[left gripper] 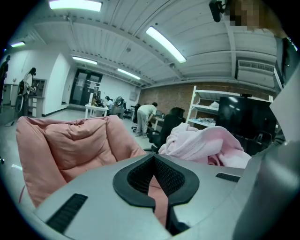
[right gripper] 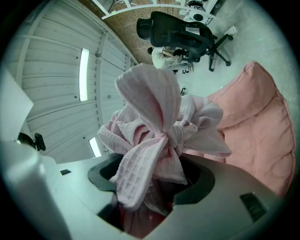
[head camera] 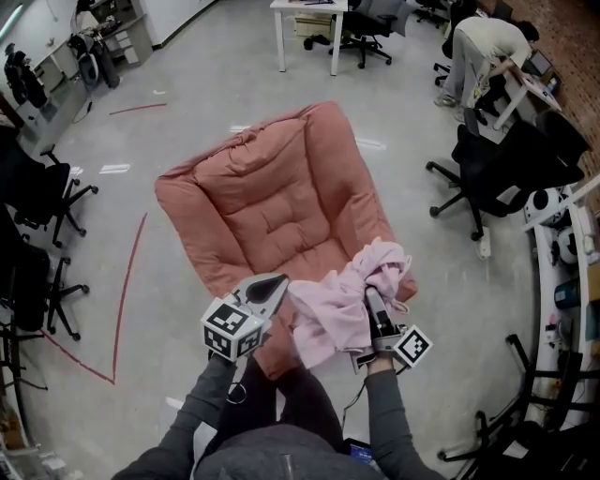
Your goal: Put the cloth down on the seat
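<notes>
Right gripper [head camera: 372,294]: jaws clamped on the cloth [head camera: 337,311]; in the right gripper view [right gripper: 150,187] the fabric fills the gap between the jaws and bunches in a knot-like wad above them [right gripper: 150,122].
Left gripper [head camera: 279,281]: jaws together at the tips, nothing between them [left gripper: 153,158]; held just left of the cloth, apart from it; pointed toward the seat.
Cloth: pale pink, waffle-textured; gathered in a crumpled mass, one part hanging toward the person; positioned at the front right corner of the seat [head camera: 272,202]; contact with the seat cannot be determined from the head view; visible at right in the left gripper view [left gripper: 201,140].
Seat: salmon-pink, padded, tufted centre, raised sides and back; rests on the floor [head camera: 187,94]; appears behind the cloth in the right gripper view [right gripper: 255,126] and at left in the left gripper view [left gripper: 70,140].
Marker cubes: one on each gripper, left [head camera: 232,330], right [head camera: 412,345].
Floor: grey, glossy; red tape lines [head camera: 127,281] left of the seat.
Surroundings: black office chair [head camera: 506,159] right of the seat, well apart; white table [head camera: 309,11] beyond the seat; person [head camera: 483,47] bent over a desk at far right.
</notes>
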